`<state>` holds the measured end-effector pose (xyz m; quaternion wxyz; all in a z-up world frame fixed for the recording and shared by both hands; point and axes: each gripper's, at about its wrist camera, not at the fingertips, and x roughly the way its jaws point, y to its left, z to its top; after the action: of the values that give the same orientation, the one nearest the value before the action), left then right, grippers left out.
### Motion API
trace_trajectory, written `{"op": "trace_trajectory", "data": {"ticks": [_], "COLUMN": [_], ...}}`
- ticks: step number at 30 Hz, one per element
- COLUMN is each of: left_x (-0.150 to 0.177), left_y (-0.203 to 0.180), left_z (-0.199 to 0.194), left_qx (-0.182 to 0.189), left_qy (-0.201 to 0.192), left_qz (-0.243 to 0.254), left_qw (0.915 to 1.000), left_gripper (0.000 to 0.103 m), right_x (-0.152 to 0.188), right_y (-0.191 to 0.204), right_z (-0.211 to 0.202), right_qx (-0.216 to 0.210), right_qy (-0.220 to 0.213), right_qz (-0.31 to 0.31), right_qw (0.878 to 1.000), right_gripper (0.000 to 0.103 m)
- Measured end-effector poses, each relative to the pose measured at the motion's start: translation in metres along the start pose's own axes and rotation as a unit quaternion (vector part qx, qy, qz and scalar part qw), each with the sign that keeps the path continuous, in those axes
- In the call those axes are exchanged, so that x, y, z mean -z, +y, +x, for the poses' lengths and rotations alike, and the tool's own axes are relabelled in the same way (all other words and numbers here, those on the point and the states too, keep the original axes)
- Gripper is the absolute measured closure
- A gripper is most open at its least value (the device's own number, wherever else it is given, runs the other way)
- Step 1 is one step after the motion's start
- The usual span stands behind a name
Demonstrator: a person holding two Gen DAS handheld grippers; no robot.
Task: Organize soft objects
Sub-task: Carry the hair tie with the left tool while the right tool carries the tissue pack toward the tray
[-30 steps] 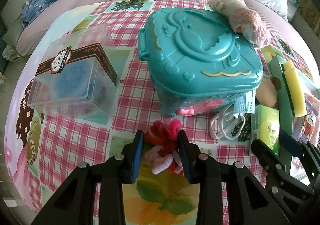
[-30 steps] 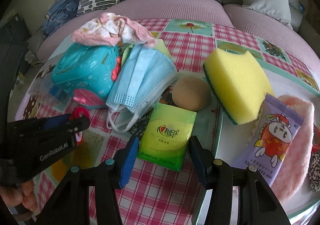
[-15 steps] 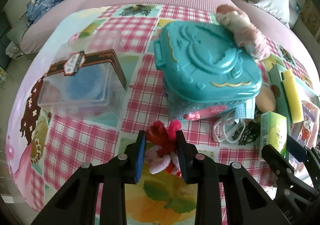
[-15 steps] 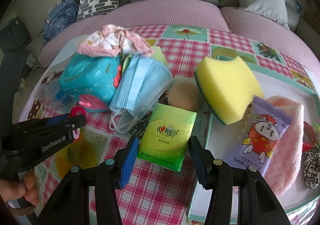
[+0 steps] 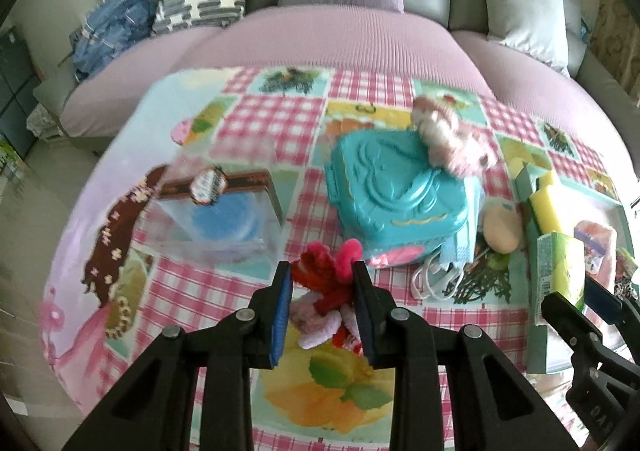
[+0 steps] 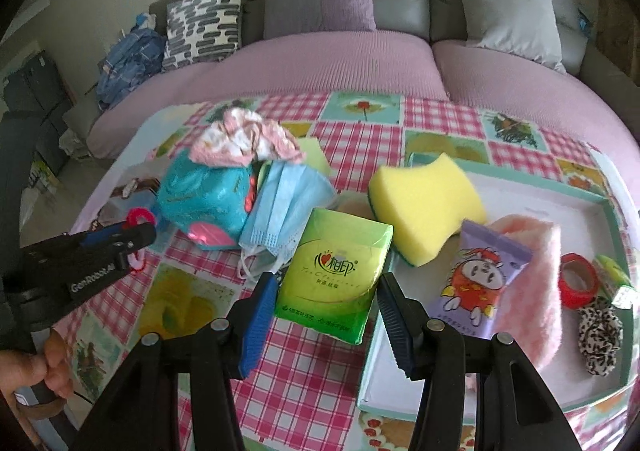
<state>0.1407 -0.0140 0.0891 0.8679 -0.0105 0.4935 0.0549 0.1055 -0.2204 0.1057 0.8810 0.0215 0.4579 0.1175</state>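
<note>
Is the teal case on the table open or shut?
Shut. The teal case shows its lid lying flat on the base all around, with a pink sock on top.

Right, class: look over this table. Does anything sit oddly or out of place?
Yes. A bundle of pink and white cloth is heaped on top of the teal toy case instead of lying flat. The yellow sponge leans over the tray's rim, half in and half out.
</note>
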Motion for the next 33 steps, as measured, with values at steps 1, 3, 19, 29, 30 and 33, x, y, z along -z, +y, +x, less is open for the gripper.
{"op": "trace_trajectory", "data": {"ticks": [1, 3, 19, 29, 30, 33], "left_x": [-0.001, -0.002, -0.006, 0.007, 0.009, 0.016], "left_y": [0.000, -0.002, -0.071, -0.147, -0.156, -0.180], "left_z": [-0.008, -0.020, -0.055, -0.055, -0.054, -0.046], "left_qx": [-0.003, -0.003, 0.053, 0.101, 0.110, 0.125], "left_qy": [-0.012, -0.026, -0.073, -0.063, -0.060, -0.043], "left_qz": [0.000, 0.000, 0.059, 0.142, 0.152, 0.175], "left_qw": [0.9999, 0.9997, 0.9941, 0.9827, 0.9805, 0.9757], "left_gripper": [0.072, 0.072, 0.072, 0.072, 0.072, 0.071], "right_x": [0.000, -0.001, 0.011, 0.030, 0.031, 0.035], "right_y": [-0.002, -0.008, -0.126, -0.174, -0.175, -0.175], "right_z": [-0.004, -0.012, -0.063, -0.073, -0.071, -0.058], "right_qx": [0.000, 0.003, 0.115, 0.152, 0.151, 0.148], "right_qy": [-0.004, -0.014, -0.042, -0.022, -0.017, 0.013], "right_qz": [0.001, 0.005, 0.118, 0.154, 0.152, 0.145], "right_qw": [1.000, 1.000, 0.985, 0.976, 0.977, 0.978], "right_gripper": [0.048, 0.048, 0.048, 0.048, 0.048, 0.048]}}
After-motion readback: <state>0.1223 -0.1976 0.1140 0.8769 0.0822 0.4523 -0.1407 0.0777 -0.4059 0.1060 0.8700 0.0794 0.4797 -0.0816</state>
